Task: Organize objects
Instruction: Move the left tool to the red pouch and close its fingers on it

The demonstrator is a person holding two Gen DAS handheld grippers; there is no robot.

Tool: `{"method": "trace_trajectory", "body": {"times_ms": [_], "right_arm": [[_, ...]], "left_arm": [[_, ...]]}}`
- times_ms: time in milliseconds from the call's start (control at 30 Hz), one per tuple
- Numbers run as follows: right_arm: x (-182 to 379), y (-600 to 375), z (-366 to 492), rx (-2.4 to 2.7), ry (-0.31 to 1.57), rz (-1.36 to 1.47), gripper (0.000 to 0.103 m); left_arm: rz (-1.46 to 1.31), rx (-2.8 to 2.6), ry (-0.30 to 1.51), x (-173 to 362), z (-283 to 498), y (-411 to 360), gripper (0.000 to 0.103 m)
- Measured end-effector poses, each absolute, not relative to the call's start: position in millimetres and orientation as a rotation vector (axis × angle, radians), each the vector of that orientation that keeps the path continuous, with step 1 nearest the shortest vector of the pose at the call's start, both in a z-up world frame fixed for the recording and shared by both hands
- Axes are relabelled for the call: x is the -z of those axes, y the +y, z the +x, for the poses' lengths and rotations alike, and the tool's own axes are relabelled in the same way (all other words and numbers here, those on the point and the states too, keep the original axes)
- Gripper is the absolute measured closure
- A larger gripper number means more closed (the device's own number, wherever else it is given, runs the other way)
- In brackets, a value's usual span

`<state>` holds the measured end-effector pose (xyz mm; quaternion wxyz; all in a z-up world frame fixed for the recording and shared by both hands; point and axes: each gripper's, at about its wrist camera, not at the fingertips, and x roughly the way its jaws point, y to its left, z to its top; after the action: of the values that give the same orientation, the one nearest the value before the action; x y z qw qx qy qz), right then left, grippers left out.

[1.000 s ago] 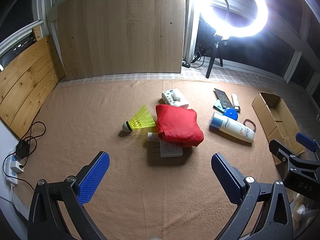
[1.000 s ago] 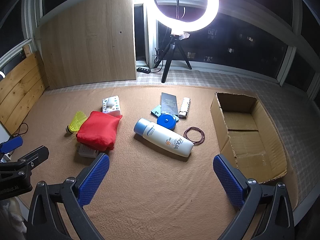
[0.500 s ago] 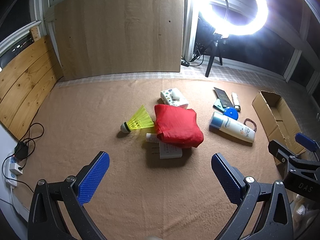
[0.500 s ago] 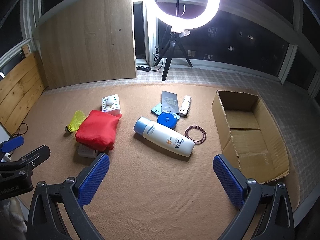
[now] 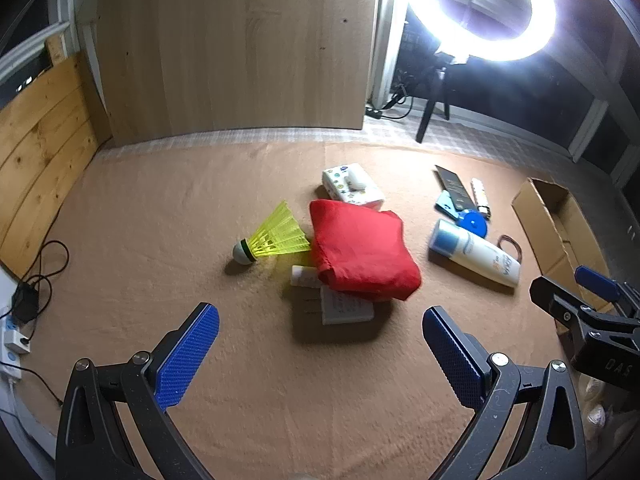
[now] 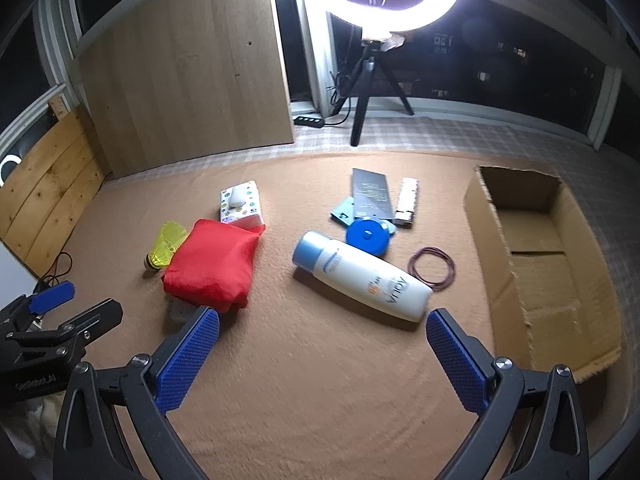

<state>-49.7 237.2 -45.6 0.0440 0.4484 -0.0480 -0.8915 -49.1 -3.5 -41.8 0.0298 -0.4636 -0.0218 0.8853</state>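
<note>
Loose objects lie on a tan carpet. A red cloth pouch (image 5: 360, 252) (image 6: 214, 266) lies over a white charger (image 5: 344, 306), next to a yellow shuttlecock (image 5: 272, 238) (image 6: 166, 246) and a tissue pack (image 5: 352, 188) (image 6: 242, 204). A white lotion bottle (image 6: 364, 278) (image 5: 476, 252), blue round lid (image 6: 366, 236), dark card (image 6: 370, 196) and rubber band (image 6: 432, 268) lie right of them. An open cardboard box (image 6: 544, 256) (image 5: 556, 220) lies at the right. My left gripper (image 5: 320, 356) is open above the carpet before the pouch. My right gripper (image 6: 322, 360) is open before the bottle.
A ring light on a tripod (image 6: 372, 76) stands behind the carpet, beside a wooden board (image 5: 240, 48). Wooden panels (image 5: 40, 128) line the left wall. A power strip and cables (image 5: 20, 320) lie at the left edge.
Both grippers have moved slightly forward and down toward the objects. Both stay open and empty. No object has moved.
</note>
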Motion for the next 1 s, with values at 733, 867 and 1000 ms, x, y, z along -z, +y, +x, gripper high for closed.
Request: {"method": "trace_trajectory", "body": {"times_ms": [733,867,1000], "right_arm": [[84,254,-90,2.571,-0.382,1.553,0.0],[84,262,-88,2.579,-0.396,1.559,0.0],[84,269,-87,2.588,-0.407,1.561,0.0]], "left_arm": [[-1.611,-2.567,-0.25,95,-185,-6,0.016],[-1.625,-2.486,-0.213,108,-196,-1,0.022],[-1.641,-2.424,-0.217,117,-197,4,0.035]]}}
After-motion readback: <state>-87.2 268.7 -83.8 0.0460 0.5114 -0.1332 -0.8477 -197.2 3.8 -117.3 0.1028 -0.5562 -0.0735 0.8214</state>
